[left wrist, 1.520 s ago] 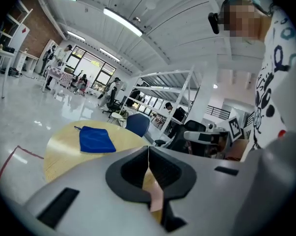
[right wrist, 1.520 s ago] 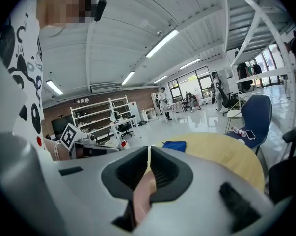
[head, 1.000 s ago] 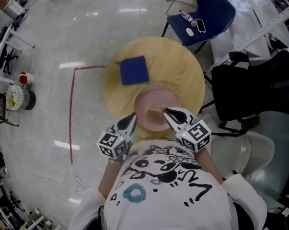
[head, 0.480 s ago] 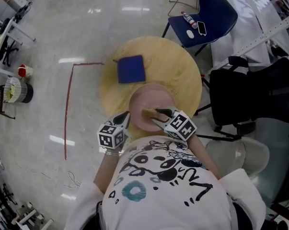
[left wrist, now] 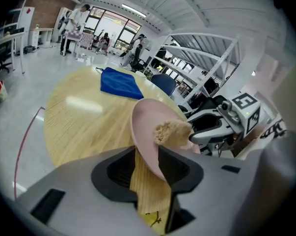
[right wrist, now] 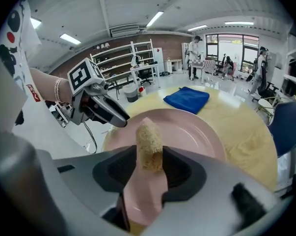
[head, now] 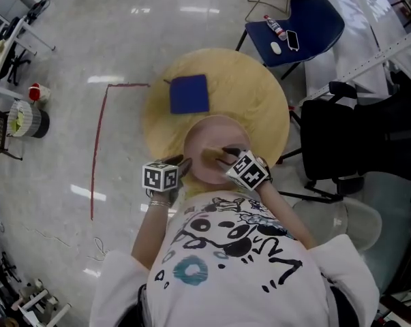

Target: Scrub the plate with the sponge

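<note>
A pink plate (head: 215,133) lies on the round wooden table (head: 260,101), near its front edge. My right gripper (head: 225,157) reaches over the plate's near part and is shut on a tan sponge (right wrist: 148,141), which stands on edge between the pads above the plate (right wrist: 192,132). My left gripper (head: 181,165) is at the plate's left rim. In the left gripper view its jaws (left wrist: 148,154) are opening, with the plate's rim (left wrist: 143,127) between them and bare wood showing beside the left pad. The sponge (left wrist: 171,132) and right gripper (left wrist: 199,132) show across the plate.
A folded blue cloth (head: 189,94) lies on the table beyond the plate. A blue chair (head: 307,19) with a bottle and a phone stands at the back right. A black chair (head: 369,135) is close on the right. Red tape (head: 99,148) marks the floor to the left.
Both grippers have closed in on the plate: the right one carried the sponge left over the plate's near part, and the left one came to the plate's left rim.
</note>
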Motion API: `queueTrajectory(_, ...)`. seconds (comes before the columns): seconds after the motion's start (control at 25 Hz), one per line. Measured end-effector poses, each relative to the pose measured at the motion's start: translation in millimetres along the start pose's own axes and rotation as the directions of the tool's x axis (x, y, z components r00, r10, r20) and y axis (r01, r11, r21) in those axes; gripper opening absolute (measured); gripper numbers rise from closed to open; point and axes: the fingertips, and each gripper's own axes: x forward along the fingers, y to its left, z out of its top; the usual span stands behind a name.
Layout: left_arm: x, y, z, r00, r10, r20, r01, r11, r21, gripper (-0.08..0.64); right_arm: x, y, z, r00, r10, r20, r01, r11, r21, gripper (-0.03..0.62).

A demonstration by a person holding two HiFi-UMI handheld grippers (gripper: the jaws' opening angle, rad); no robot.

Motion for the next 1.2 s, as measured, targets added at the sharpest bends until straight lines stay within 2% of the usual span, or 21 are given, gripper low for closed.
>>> queueTrajectory(0.12, 7.8, 3.9, 0.1, 1.000, 0.014, -0.013, -0.014, 1.000, -0.003, 0.135, 3.8, -15.5, 1.7, 0.998, -0.056, 0.019, 0.056, 0.998, -0.005, 0.164)
queueTrajectory(0.2, 13.3, 5.5, -0.8, 0.999, 0.015, -0.030, -0.015, 1.000, -0.020, 0.135, 6.8, -20.3, 2.0, 0.998, -0.066, 0.011, 0.066, 0.998, -0.006, 0.164)
queueTrajectory(0.28, 13.9, 6.7, -0.2, 0.999, 0.022, -0.038, -0.024, 0.998, -0.051, 0.104, 9.4, -23.1, 3.5, 0.998, -0.068, 0.003, 0.068, 0.998, 0.001, 0.164)
queueTrajectory(0.44, 13.7, 7.1, 2.1, 0.998, 0.056, 0.007, -0.055, 0.991, -0.125, 0.089, 11.2, -21.2, 5.5, 1.000, -0.013, 0.020, 0.013, 1.000, 0.026, 0.161)
queueTrajectory(0.64, 16.4, 12.6, -4.1, 0.993, 0.094, 0.073, -0.079, 0.979, -0.189, 0.080, 12.6, -14.4, 1.7, 0.999, 0.039, -0.007, -0.039, 0.999, 0.013, 0.073)
queueTrajectory(0.8, 17.2, 13.7, -2.6, 0.992, 0.100, 0.076, -0.084, 0.978, -0.190, 0.080, 17.6, -4.5, 7.2, 0.998, 0.055, -0.020, -0.056, 0.998, -0.039, 0.055)
queueTrajectory(0.96, 16.6, 8.4, 2.2, 0.992, 0.091, 0.087, -0.073, 0.980, -0.183, 0.078, 30.9, -3.1, 18.4, 0.999, 0.032, -0.032, -0.035, 0.995, -0.099, 0.055)
queueTrajectory(1.08, 18.0, 6.5, 1.2, 0.992, 0.091, 0.085, -0.076, 0.982, -0.172, 0.077, 35.5, -9.0, 25.2, 0.999, 0.020, -0.041, -0.024, 0.993, -0.112, 0.055)
queueTrajectory(1.2, 18.0, 6.8, -0.1, 0.993, 0.099, 0.068, -0.089, 0.988, -0.129, 0.078, 41.8, -22.7, 32.7, 1.000, -0.014, -0.028, 0.011, 0.994, -0.110, 0.054)
